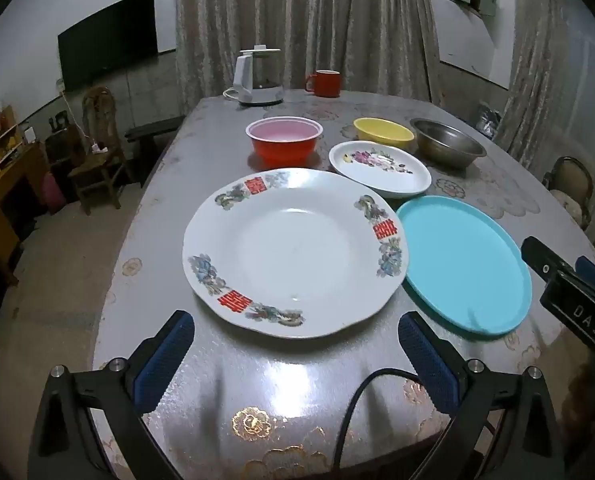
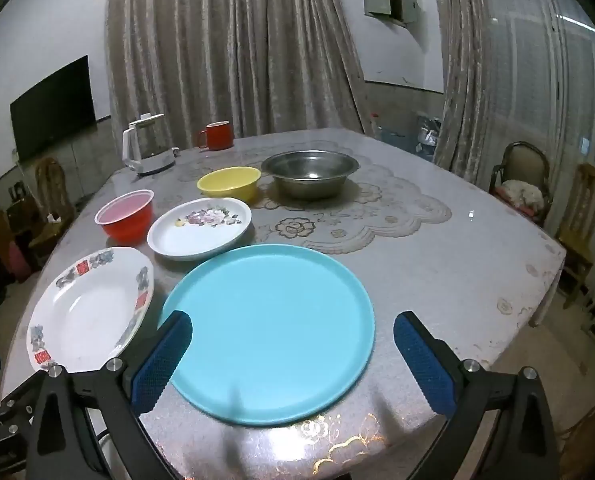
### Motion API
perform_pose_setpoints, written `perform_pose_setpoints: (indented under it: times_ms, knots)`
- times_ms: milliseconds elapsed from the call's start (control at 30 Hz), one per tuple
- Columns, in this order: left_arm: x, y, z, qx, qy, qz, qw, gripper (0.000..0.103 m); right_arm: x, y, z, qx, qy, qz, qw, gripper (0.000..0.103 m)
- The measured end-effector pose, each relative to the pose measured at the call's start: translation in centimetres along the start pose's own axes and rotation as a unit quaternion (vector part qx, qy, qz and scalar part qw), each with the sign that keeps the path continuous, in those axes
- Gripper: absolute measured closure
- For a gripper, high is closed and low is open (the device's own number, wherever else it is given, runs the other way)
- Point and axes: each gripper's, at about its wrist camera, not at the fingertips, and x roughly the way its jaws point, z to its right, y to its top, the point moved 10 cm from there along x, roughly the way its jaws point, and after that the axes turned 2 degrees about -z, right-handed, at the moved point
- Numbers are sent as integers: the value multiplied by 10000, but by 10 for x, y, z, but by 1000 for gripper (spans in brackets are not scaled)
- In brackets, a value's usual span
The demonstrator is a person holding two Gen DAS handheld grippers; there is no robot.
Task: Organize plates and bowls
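In my left wrist view, my left gripper [image 1: 295, 344] has its jaws spread wide and empty, low in the frame above bare glossy table [image 1: 289, 384] at its near edge, with the white patterned plate [image 1: 289, 252] just beyond the blue ribbed pads. That plate is scalloped, glazed, with red and blue rim prints; its right rim sits just beside the turquoise plate [image 1: 465, 264], which is flat, matte and round. Behind, from left to right, stand the red bowl [image 1: 283, 140], the shallow floral dish [image 1: 379, 170], the small yellow bowl [image 1: 383, 133] and the dull steel bowl [image 1: 447, 142], all near one another in the upper middle. A white kettle [image 1: 257, 78] and red mug [image 1: 325, 83] stand at the far edge. In my right wrist view, my right gripper [image 2: 291, 344] likewise has wide, empty jaws, hovering over the near half of the turquoise plate; open lace-patterned tablecloth [image 2: 437, 248] spreads to the right, up to the table's right edge.
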Motion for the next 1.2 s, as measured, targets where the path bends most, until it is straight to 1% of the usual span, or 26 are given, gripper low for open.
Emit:
perform_pose_setpoints:
  times_ms: [67, 100, 133, 167, 267, 400, 933, 1200]
  knots:
    - [-1, -1, 1, -12, -24, 13, 10000, 0, 1, 0, 3, 37, -11, 0, 10000, 0]
    - [0, -6, 2, -9, -33, 9, 10000, 0, 2, 0, 6, 57, -25, 2, 10000, 0]
    - [2, -9, 3, -10, -41, -12, 10000, 0, 1, -2, 1, -83, -59, 33, 9999, 0]
    - [2, -11, 4, -5, -49, -17, 10000, 0, 7, -5, -1, -171, -52, -142, 9997, 0]
    - [0, -14, 5, -26, -45, -50, 10000, 0, 1, -7, -7, -246, -54, -116, 9996, 0]
    - [6, -9, 2, -8, -94, -182, 9998, 0, 0, -8, -8, -204, 40, -171, 9996, 0]
    - [5, -13, 1, -17, -101, -251, 9996, 0, 5, -13, -9, -164, 64, -335, 9993, 0]
    - [5, -13, 0, -37, -112, -275, 9996, 0, 2, -12, -7, -130, 33, -278, 9995, 0]
